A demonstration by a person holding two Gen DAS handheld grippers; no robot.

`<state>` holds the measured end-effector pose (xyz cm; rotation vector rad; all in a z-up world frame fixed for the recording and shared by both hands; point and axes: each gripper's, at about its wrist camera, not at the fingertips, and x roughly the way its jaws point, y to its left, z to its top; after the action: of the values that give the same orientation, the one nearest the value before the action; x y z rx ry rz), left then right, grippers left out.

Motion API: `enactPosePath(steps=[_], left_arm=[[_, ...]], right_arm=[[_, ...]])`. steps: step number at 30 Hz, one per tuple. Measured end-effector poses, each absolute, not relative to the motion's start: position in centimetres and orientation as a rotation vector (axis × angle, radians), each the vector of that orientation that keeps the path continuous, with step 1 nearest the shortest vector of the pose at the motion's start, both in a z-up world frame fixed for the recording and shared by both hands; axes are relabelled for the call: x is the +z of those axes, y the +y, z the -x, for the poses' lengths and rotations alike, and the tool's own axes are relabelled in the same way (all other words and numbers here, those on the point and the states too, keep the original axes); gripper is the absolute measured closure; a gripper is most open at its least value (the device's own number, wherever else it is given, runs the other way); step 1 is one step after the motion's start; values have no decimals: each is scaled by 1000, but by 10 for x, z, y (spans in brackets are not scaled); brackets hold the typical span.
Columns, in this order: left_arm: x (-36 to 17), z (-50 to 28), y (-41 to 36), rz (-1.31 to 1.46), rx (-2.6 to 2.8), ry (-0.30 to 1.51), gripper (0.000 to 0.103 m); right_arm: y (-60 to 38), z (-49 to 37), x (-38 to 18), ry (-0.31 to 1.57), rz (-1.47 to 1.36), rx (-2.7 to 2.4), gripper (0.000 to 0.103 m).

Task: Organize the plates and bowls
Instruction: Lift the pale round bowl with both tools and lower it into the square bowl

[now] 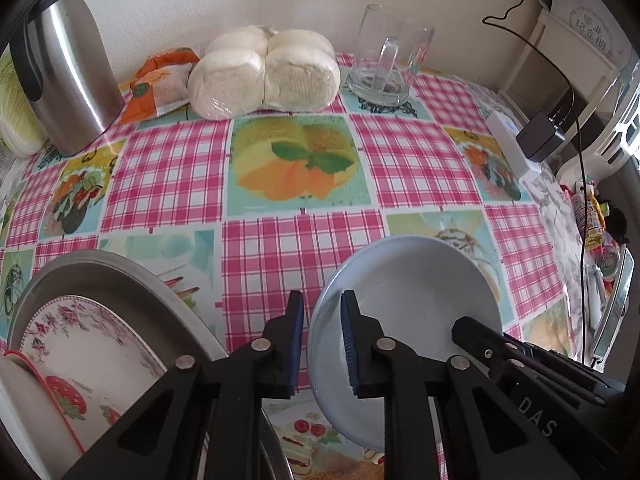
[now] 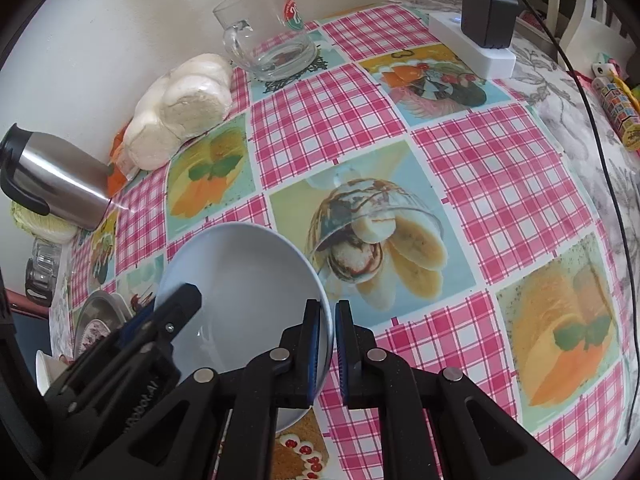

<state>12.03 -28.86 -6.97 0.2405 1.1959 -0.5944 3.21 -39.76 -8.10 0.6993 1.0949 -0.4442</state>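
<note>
A pale blue bowl (image 1: 412, 292) hangs tilted just above the checked tablecloth, held from two sides. My left gripper (image 1: 322, 336) is shut on its left rim, one blue pad inside the bowl and one outside. My right gripper (image 2: 329, 340) is shut on the opposite rim of the bowl (image 2: 248, 280). Each gripper shows in the other's view: the right one (image 1: 472, 332) at the bowl's right, the left one (image 2: 180, 304) at its left. At the lower left, a steel dish (image 1: 100, 268) holds a floral plate (image 1: 88, 332) and a strawberry-print bowl (image 1: 44, 408).
Along the wall stand a steel kettle (image 1: 68, 76), wrapped white buns (image 1: 264, 76), an orange packet (image 1: 160, 84) and a glass mug (image 1: 388, 60). A white power strip (image 2: 472, 40) with a black adapter (image 2: 488, 12) and its cable lies at the table's right edge.
</note>
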Motion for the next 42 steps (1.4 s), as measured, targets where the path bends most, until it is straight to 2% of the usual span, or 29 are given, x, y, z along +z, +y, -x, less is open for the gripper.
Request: enactPosePath(steps=[23, 30, 42], left_arm=[[-60, -114, -287, -235, -640, 1146, 88], [-28, -111, -282, -201, -668, 1088, 88], [55, -99, -258, -151, -707, 916, 88]], right_arm=[[-398, -30, -80, 1082, -736, -438, 93], [-395, -26, -51, 1017, -717, -444, 92], [-371, -11, 35, 832, -633, -445, 92]])
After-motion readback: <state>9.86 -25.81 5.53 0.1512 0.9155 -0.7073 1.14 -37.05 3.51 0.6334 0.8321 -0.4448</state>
